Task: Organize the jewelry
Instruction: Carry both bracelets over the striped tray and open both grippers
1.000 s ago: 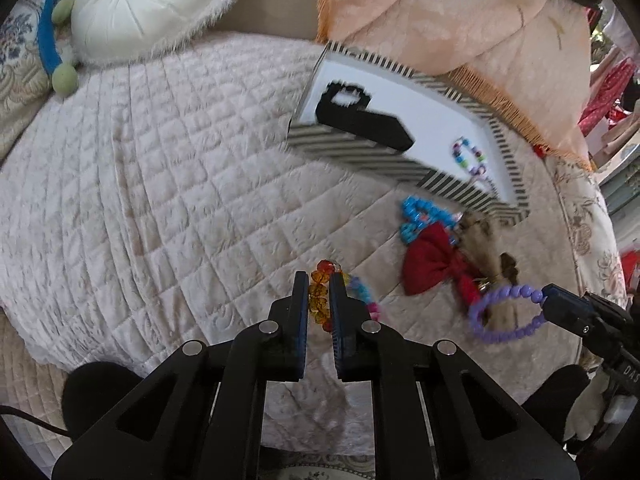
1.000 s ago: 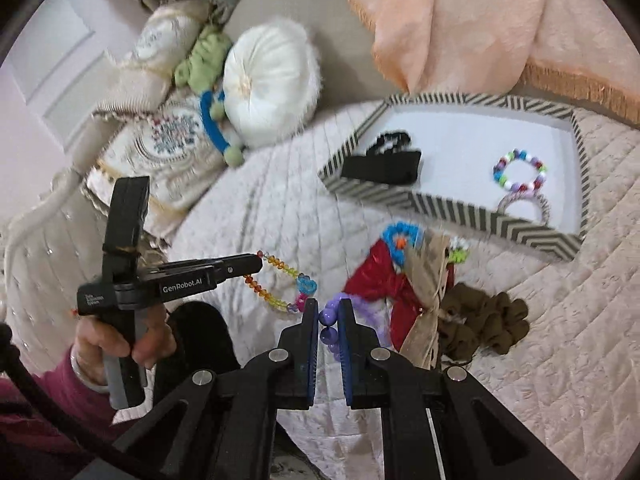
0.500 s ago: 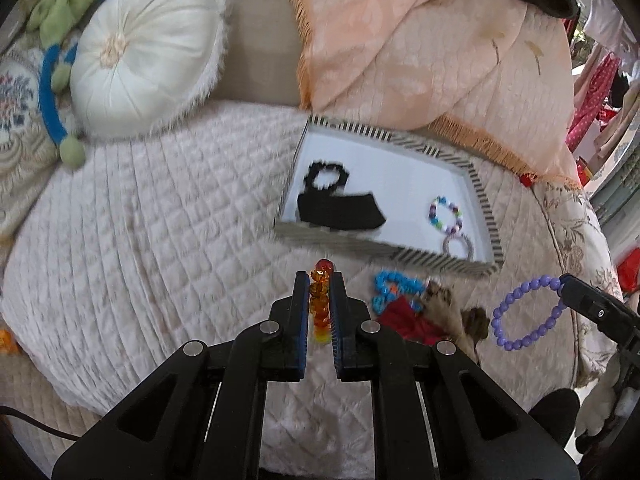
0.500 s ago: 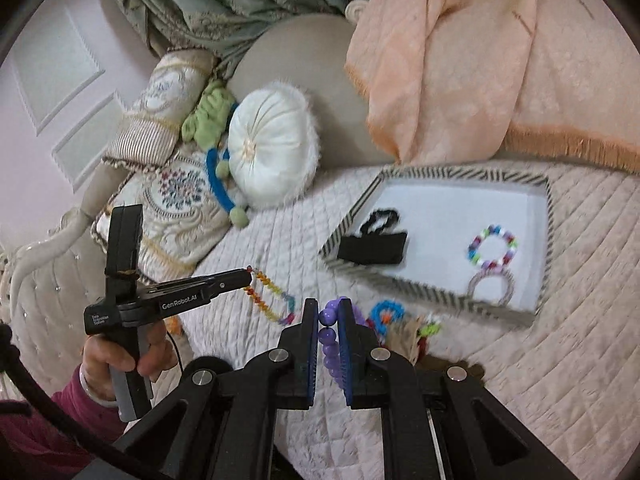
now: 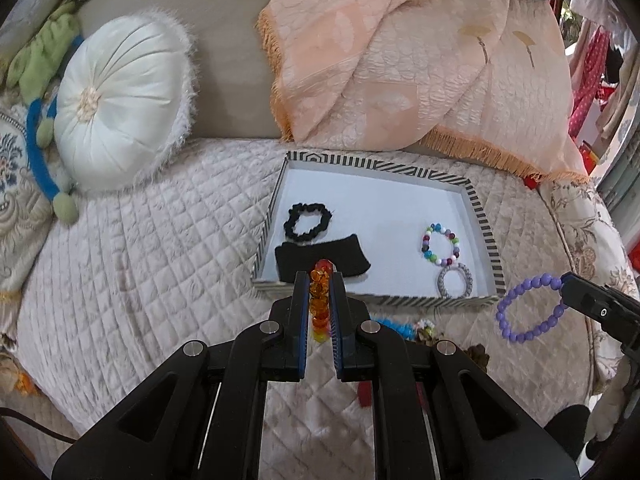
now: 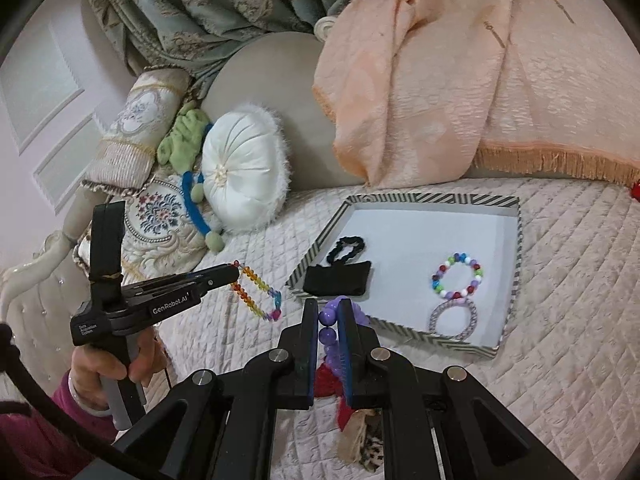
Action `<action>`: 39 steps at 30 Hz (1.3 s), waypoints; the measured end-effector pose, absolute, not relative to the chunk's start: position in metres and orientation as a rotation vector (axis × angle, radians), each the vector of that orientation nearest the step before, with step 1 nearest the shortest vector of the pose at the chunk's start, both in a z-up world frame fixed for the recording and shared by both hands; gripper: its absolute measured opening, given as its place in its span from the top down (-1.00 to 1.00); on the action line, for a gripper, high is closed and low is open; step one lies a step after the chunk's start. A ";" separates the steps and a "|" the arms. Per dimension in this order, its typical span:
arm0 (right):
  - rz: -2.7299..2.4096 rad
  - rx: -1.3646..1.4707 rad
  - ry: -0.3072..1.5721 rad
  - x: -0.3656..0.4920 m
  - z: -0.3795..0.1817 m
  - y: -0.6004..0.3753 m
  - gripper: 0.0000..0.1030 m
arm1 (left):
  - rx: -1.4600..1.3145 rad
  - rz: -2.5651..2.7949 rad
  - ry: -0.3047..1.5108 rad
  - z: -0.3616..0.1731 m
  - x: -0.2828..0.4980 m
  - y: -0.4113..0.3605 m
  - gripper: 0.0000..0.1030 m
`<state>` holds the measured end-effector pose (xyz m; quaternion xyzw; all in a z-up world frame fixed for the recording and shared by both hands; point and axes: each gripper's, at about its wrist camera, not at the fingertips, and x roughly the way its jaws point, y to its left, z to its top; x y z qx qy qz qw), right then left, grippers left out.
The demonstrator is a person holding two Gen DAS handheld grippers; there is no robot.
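My left gripper [image 5: 319, 280] is shut on a rainbow bead bracelet [image 5: 319, 304], which hangs in the air in the right wrist view [image 6: 256, 294]. My right gripper [image 6: 328, 308] is shut on a purple bead bracelet [image 6: 329, 334], which dangles at the right in the left wrist view [image 5: 530, 308]. Both are held above the quilt just in front of the striped tray [image 5: 478, 208]. The tray holds a black scrunchie [image 5: 308, 220], a black cloth band [image 5: 322, 260], a multicolour bead bracelet [image 5: 439, 245] and a silver ring bracelet [image 5: 454, 281].
A blue bead piece [image 5: 394, 326] and a red bow [image 6: 332, 384] with brown fabric lie on the quilt in front of the tray. A round white cushion [image 5: 116, 104] and a peach blanket [image 5: 400, 60] lie behind. A hand [image 6: 116, 360] holds the left gripper.
Both grippers have lifted with their bracelets off the quilt and risen; the tray now sits straight ahead and the pile of items has dropped below the fingers.
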<state>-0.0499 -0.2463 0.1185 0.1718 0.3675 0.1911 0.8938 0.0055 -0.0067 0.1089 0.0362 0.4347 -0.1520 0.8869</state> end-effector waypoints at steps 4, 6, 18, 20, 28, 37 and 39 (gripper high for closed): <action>0.370 0.370 0.769 -0.040 0.112 -0.257 0.83 | 0.089 -0.306 0.911 0.105 0.019 -0.016 0.84; 0.357 0.376 0.773 -0.034 0.110 -0.263 0.83 | 0.098 -0.300 0.916 0.103 0.025 -0.021 0.84; 0.280 0.402 0.798 0.000 0.095 -0.292 0.83 | 0.132 -0.284 0.929 0.095 0.062 -0.043 0.84; 0.270 0.403 0.800 0.007 0.093 -0.295 0.83 | 0.137 -0.283 0.930 0.095 0.067 -0.047 0.84; 0.233 0.422 0.819 0.032 0.082 -0.309 0.83 | 0.170 -0.297 0.941 0.091 0.090 -0.076 0.84; 0.170 0.437 0.836 0.057 0.069 -0.329 0.83 | 0.189 -0.338 0.957 0.074 0.119 -0.116 0.84; 0.152 0.434 0.837 0.066 0.067 -0.333 0.83 | 0.178 -0.355 0.967 0.067 0.126 -0.122 0.84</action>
